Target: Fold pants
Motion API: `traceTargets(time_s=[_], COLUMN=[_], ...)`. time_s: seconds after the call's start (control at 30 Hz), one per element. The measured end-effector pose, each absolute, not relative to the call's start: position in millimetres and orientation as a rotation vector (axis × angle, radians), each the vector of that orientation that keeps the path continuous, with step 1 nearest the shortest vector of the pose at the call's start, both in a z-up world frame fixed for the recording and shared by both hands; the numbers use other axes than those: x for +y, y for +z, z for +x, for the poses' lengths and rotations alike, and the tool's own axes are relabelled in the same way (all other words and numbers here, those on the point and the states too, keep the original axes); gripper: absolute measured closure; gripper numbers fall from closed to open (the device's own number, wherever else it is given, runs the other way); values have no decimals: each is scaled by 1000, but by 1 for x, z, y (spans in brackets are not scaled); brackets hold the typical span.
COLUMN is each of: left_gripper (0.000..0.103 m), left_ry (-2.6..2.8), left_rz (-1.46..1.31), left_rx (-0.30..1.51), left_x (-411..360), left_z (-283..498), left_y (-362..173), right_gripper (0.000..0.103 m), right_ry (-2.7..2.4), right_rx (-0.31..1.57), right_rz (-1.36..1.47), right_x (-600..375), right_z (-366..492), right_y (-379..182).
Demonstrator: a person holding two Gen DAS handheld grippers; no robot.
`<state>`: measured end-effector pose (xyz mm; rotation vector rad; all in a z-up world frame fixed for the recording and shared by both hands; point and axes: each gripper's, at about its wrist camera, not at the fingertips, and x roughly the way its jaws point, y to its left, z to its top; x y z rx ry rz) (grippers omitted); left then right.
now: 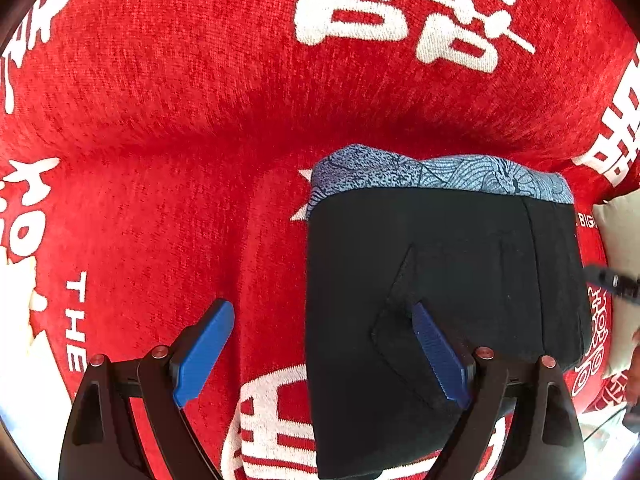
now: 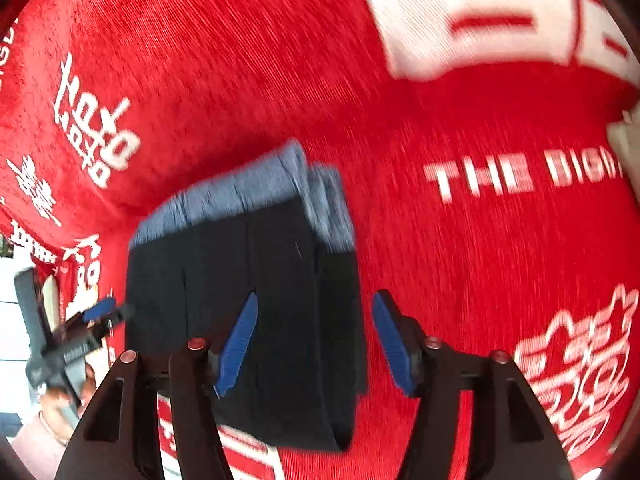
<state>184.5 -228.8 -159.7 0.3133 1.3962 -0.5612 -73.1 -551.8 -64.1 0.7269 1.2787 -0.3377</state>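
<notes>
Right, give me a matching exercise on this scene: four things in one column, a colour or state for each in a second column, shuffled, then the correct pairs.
Column one:
1. folded pants
2. patterned band along the far edge of the pants
3. cloth under the pants
4. left gripper

Column two:
A. red with white lettering
B. open, nothing held
C. black, lying in a compact rectangle
D. light blue

Pairs: 1-C, 2-D, 3-A, 4-B
</notes>
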Motion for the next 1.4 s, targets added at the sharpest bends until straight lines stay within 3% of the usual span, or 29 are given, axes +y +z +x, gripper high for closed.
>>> traceTargets(time_s=[0.4,0.43,0.47,0.67,1.13,1.23,1.33,1.4], left_gripper=[11,9,0,1,1,10,23,33], left_ry=[-650,-672,-696,-779,-899,-907,-883,-874], left_rz=[206,190,173,113,109,117,125,111], left_rx=[1451,1470,1498,1623,1660,1619,1568,1549], left_x=[-233,-233,-233,-232,-260,-267,-269,-265], left_z=[186,188,190,202,204,198,192,191], left_y=[-169,-171,-174,-195,-219,-214,-204,-195], right_gripper=[31,31,31,29,29,32,53,59], right_ry=[-290,-273,-261,-196,87,99,74,75], right_rx=[1282,1277,1273,1247,1171,1188,1185,1177], right_rz=[849,866,879,975,1175,1145,1181,1171], right_x=[-557,-555,-554,-569,-610,-606,-602,-597], right_z=[-107,-106,-104,-111,-105,-95,-95,-95], right_y=[-76,-80,-82,-95,-132,-132,-132,-124])
